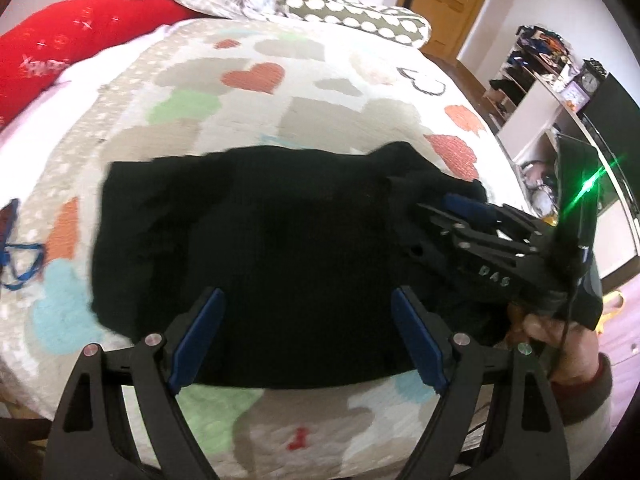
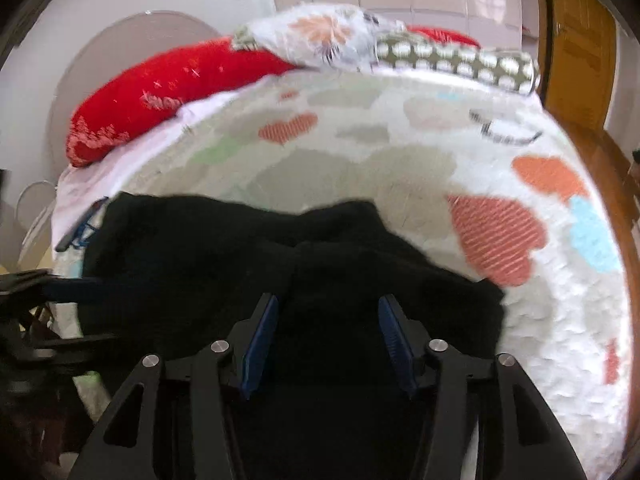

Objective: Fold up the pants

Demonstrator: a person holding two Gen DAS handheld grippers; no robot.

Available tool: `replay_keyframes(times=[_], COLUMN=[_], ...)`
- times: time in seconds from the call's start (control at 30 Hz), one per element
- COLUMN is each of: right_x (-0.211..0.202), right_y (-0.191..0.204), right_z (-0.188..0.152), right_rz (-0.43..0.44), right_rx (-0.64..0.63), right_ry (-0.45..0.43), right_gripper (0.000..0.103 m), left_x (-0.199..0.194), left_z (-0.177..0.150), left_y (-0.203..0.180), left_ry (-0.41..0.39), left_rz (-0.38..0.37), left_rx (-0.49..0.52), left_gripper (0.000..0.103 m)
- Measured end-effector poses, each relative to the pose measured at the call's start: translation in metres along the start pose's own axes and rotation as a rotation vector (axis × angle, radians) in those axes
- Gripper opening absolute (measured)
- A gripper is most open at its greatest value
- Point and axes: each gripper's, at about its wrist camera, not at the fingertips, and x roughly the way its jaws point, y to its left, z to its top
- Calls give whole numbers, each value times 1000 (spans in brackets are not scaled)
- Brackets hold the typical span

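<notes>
Left gripper: spread wide, empty, above black pants.
Right gripper: parted, unladen.
Advice: pinch matching edges, fold evenly on bed.

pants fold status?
Done: the black knit pants lie in a compact block on the heart-print bedspread. In hand: nothing; left tongs and right tongs are both open over it. Left: the bunched right edge looks unflattened.

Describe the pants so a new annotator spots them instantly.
Start at the bed with the heart-print blanket; red pillow and patterned pillows sit at its far end. At the near edge lies a black bundle, the pants. It is the only plain dark item on the pastel blanket.
</notes>
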Motion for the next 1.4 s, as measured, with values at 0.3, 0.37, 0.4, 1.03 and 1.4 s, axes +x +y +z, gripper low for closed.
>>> replay_keyframes(times=[0.3, 0.37, 0.4, 1.03, 1.4], right_x=[-42, -36, -32, -17, 12], right_y=[22, 27, 28, 30, 5], right_z=[-14, -24, -29, 1, 16], right_rz=[20, 26, 26, -8, -26], right_rx=[-64, -69, -67, -42, 29], right_ry=[-26, -7, 6, -18, -20], right_gripper=[61, 62, 62, 67, 69], left_x=[-5, -3, -2, 12, 58], left_z=[-2, -2, -3, 3, 32], left_y=[26, 30, 31, 39, 29], left_ry=[-44, -44, -46, -46, -32], left_rz=[52, 56, 60, 15, 60], left_rx=[-55, -62, -66, -106, -111], left_gripper=[86, 86, 86, 86, 86])
